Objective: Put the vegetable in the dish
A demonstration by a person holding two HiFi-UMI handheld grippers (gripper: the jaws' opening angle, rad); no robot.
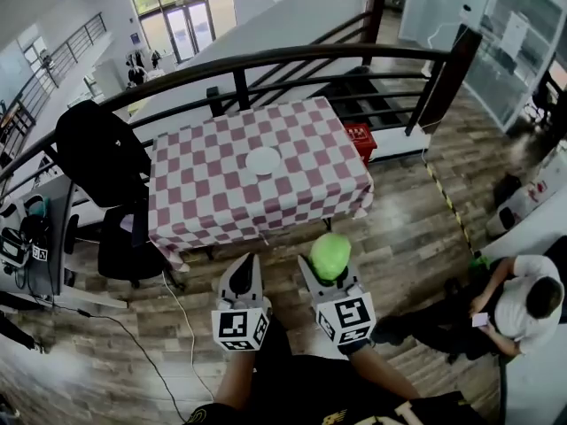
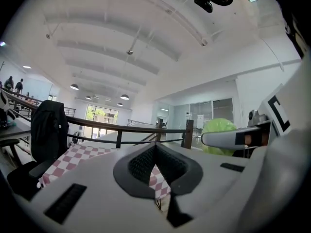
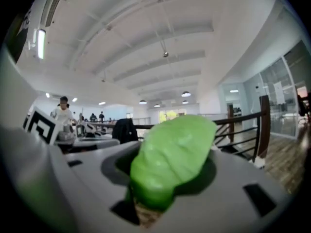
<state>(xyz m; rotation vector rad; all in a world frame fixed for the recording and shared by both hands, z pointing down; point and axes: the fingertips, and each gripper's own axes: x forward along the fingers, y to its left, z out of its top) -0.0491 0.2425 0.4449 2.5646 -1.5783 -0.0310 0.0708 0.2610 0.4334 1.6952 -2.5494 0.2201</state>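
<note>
The right tool (image 1: pixel 330 266) pinches green vegetable (image 3: pixel 171 158); left tool (image 2: pixel 155 148) pressed together, empty; only head view shows dish (image 1: pixel 263 160).

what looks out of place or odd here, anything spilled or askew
Nothing stands out. The white dish sits flat and empty on the checked table, nothing spilled, and the green vegetable looks intact in the right claw.

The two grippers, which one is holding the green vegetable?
The right gripper: its jaws clamp the green vegetable, while the left gripper is shut and empty.
</note>
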